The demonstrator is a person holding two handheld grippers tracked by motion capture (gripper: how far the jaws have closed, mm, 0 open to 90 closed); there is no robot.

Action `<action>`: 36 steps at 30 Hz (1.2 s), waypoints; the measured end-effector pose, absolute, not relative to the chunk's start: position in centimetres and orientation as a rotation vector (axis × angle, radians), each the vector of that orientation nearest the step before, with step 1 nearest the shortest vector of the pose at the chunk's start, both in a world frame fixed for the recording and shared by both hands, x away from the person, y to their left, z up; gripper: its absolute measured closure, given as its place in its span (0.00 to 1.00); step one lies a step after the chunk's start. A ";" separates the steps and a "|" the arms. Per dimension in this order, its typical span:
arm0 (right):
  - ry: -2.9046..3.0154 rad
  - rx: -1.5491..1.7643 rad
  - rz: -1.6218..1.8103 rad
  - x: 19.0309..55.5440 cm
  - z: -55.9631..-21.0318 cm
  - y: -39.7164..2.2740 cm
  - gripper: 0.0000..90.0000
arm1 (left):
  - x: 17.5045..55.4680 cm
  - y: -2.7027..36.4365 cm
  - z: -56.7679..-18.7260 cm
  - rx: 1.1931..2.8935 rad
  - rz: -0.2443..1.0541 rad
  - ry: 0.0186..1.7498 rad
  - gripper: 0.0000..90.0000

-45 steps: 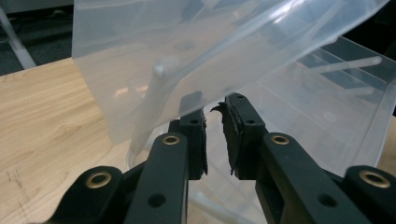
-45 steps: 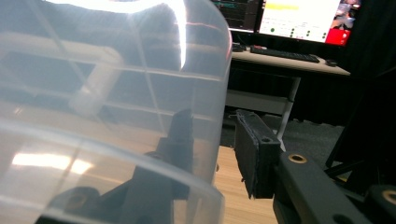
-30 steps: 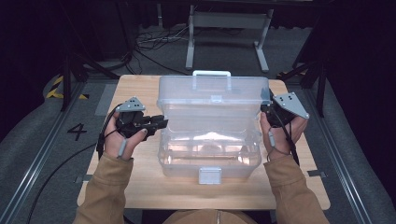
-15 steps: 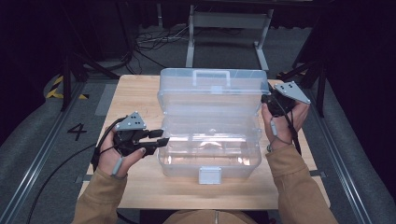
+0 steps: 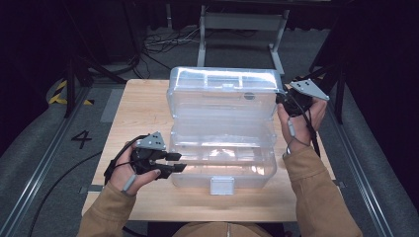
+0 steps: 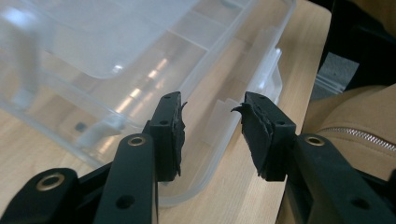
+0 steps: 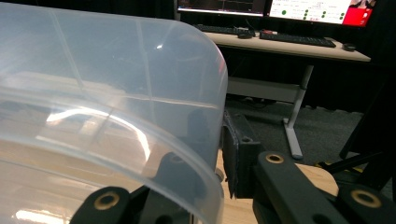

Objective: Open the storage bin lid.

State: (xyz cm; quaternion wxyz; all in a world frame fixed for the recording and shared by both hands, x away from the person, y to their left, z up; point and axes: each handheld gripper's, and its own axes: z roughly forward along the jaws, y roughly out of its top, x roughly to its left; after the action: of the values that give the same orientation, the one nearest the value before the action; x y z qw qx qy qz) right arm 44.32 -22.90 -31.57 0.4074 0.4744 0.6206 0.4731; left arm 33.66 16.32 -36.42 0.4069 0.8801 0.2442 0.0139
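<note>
My right hand-held gripper (image 5: 282, 101) is clamped on the right edge of the clear lid (image 5: 223, 93), one jaw inside the wall and one outside, holding it tipped up and back. My left hand-held gripper (image 5: 179, 163) has just been opening; its jaws stand apart with nothing between them, right beside the front left corner of the box's base (image 5: 222, 160), which sits mid-bench (image 5: 138, 106).

To do this well, I'd swing the lid back on its rear hinge in an arc, not a straight pull, and press the left jaws against the base so it doesn't slide.

The right gripper view shows the lid wall (image 7: 140, 116) pinched between my jaws, which the high view leaves unclear. The left gripper view shows the gap between my pads (image 6: 261, 135) and the base rim (image 6: 219, 116). The high view shows how far the lid stands open.
</note>
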 end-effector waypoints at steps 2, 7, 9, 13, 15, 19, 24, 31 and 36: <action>1.573 1.196 1.196 44.5 -31.5 -23.0 0.90 | 33.8 15.9 -36.8 2.246 0.025 0.601 0.64; 1.592 1.196 1.188 44.9 -31.3 -23.0 0.89 | 33.9 14.8 -37.8 2.301 -0.022 0.567 0.63; 1.595 1.197 1.195 45.0 -31.4 -23.1 0.89 | 34.0 14.5 -38.3 2.328 -0.034 0.565 0.63; 1.597 1.200 1.205 45.2 -31.4 -23.2 0.89 | 34.3 13.7 -39.4 2.360 -0.078 0.563 0.63; 1.603 1.200 1.201 45.4 -31.3 -23.2 0.89 | 34.3 13.4 -39.7 2.370 -0.084 0.564 0.64; 1.609 1.205 1.200 45.6 -31.2 -23.2 0.89 | 34.5 13.2 -40.3 2.405 -0.087 0.556 0.78; 1.615 1.204 1.211 46.0 -31.3 -23.3 0.89 | 34.7 13.0 -40.9 2.421 -0.099 0.561 0.82; 1.623 1.220 1.214 46.5 -31.2 -23.4 0.89 | 34.6 13.0 -41.4 2.408 -0.096 0.580 0.81; 1.627 1.234 1.209 46.8 -31.2 -23.4 0.89 | 34.6 13.1 -41.4 2.403 -0.095 0.585 0.81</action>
State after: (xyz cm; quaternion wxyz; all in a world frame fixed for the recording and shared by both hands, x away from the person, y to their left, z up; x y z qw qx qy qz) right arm 46.83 -23.41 -31.16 0.3750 0.4821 0.6356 0.4722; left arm 34.59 13.08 -41.42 0.3273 0.9174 0.2234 -0.0362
